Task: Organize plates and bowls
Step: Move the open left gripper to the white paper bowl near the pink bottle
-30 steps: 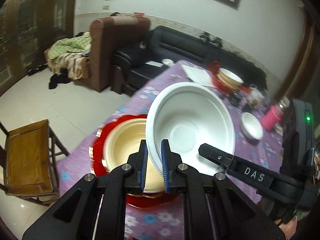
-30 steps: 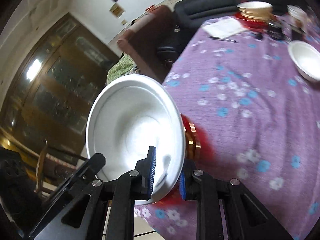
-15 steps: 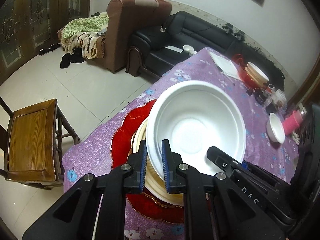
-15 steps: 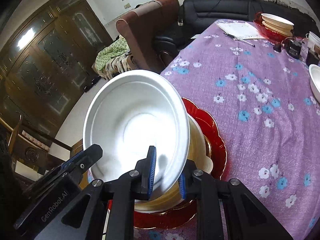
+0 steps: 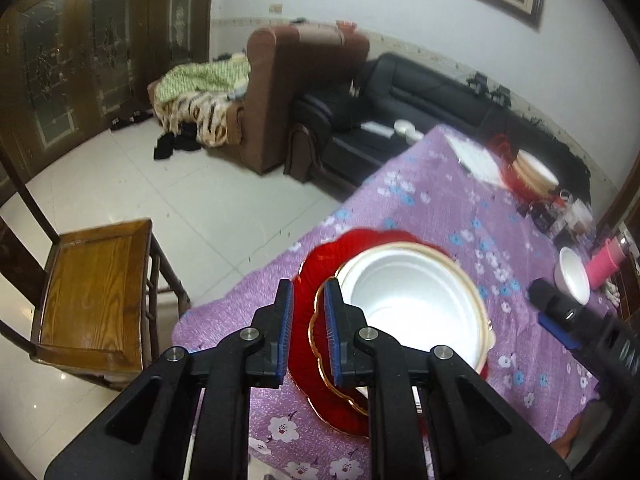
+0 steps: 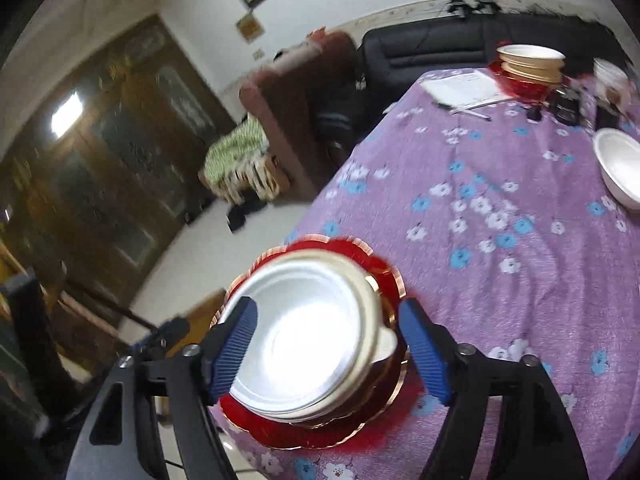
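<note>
A white bowl (image 6: 308, 332) is seen nested in a cream bowl (image 6: 384, 338) on a red scalloped plate (image 6: 384, 276) at the near corner of the counter (image 6: 500, 208), draped in a purple flowered cloth. The right claw (image 6: 326, 348) is held with its fingers spread wide, one on each side of the stack and above it, nothing gripped. The left claw (image 5: 308, 328) is shown with its pads only narrowly parted; the gilt edge of the red scalloped plate (image 5: 320, 336) appears in the slot between them, but whether it is pinched or merely lies behind cannot be told.

The white bowl looks thin-walled and foam-like, so it is judged very light, easily crushed and prone to sliding or tipping in a hard squeeze. It is best taken at the rolled rim, one pad inside and one outside, with light pressure. The cream bowl appears stiffer, with a small lug on its side, and would be held at the rim too. A second small white bowl (image 6: 620, 168) lies far ahead and to the right of the right claw, and another stack of dishes (image 6: 528, 64) stands beyond it at the counter's far end.
</note>
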A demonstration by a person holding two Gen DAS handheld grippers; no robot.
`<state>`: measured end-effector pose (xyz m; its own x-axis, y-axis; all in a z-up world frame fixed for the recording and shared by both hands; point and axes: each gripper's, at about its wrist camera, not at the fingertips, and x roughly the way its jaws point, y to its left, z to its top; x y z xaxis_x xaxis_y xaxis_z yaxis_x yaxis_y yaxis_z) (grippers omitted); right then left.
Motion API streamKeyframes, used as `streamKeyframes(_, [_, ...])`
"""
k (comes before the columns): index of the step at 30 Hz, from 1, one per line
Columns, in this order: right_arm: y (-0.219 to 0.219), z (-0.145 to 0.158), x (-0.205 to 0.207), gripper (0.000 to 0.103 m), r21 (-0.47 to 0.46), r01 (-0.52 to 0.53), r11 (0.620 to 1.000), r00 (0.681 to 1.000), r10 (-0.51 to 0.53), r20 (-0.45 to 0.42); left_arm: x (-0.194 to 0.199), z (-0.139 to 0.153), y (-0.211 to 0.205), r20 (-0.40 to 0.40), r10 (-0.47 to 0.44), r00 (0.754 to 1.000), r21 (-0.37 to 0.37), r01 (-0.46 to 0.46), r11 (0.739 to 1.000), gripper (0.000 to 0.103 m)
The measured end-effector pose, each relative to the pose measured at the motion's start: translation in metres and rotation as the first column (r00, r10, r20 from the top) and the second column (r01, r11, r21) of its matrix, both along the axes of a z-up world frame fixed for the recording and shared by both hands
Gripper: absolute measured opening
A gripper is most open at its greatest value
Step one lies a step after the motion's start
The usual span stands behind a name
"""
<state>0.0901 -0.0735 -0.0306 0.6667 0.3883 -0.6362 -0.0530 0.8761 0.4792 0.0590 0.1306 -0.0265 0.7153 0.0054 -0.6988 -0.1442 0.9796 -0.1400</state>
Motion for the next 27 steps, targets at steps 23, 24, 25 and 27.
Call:
streamKeyframes(23, [-0.314,-0.016,-0.098,0.103,0.266,0.64,0.721,0.682,-0.692,0.236,-0.034,0.045,-0.246,0.099,-0.535,0.839,0.236,0.502,0.832,0.072])
streamKeyframes(24, [-0.324,-0.013,-0.104,0.103,0.307,0.647,0.698,0.644,-0.715,0.271,-0.035,0.047,-0.254,0.105,-0.546,0.831,0.24,0.512,0.825,0.072])
streamKeyframes(25, [-0.332,-0.009,-0.109,0.103,0.343,0.636,0.691,0.628,-0.722,0.29,-0.035,0.05,-0.261,0.111,-0.557,0.823,0.243,0.521,0.818,0.072])
streamKeyframes(27, [-0.349,0.0,-0.115,0.103,0.43,0.584,0.689,0.606,-0.722,0.334,-0.034,0.056,-0.271,0.126,-0.565,0.815,0.233,0.53,0.816,0.072])
